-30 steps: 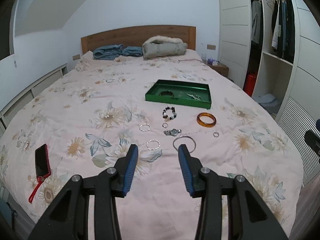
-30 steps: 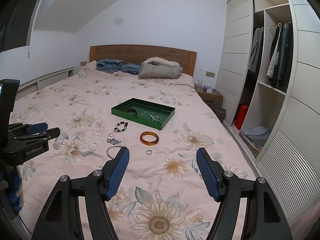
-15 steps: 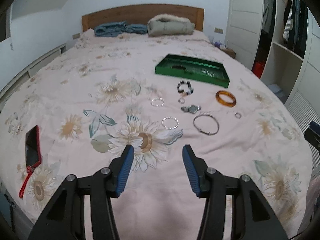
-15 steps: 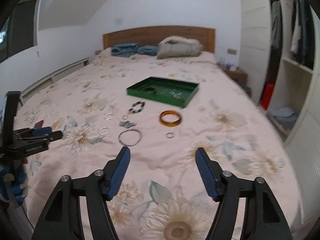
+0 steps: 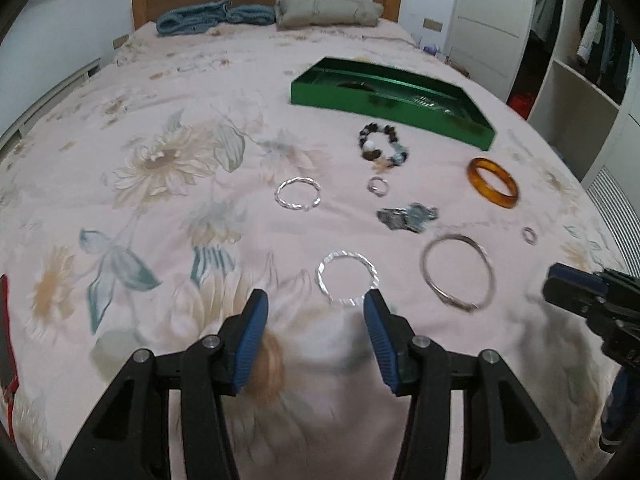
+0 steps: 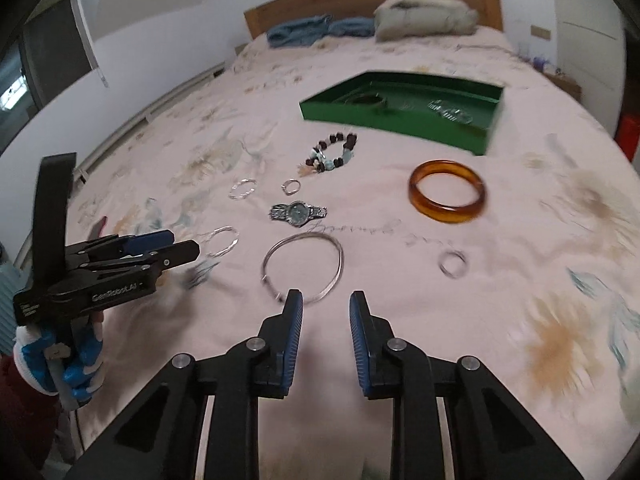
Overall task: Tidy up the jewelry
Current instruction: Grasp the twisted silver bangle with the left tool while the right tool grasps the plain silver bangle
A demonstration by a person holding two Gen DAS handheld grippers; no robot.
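Note:
Jewelry lies on the floral bedspread in front of a green tray (image 5: 384, 98) (image 6: 494, 128). My left gripper (image 5: 314, 312) is open, just short of a twisted silver bangle (image 5: 347, 277). My right gripper (image 6: 325, 308) is open but narrowed, at the near edge of a large thin silver bangle (image 6: 304, 266) (image 5: 458, 270). Beyond lie a watch (image 6: 298, 212), a beaded bracelet (image 6: 332, 154), an amber bangle (image 6: 447, 197), a small ring (image 6: 453, 263) and a second twisted bangle (image 5: 298, 194).
A red phone (image 5: 5, 344) lies at the bed's left edge. Folded clothes (image 5: 212, 20) and a pillow (image 5: 328, 10) sit by the headboard. A wardrobe (image 5: 580, 60) stands on the right. The left gripper also shows in the right wrist view (image 6: 160, 246).
Both grippers have moved forward and down toward the jewelry. The right gripper's jaws have narrowed. Nothing has been picked up.

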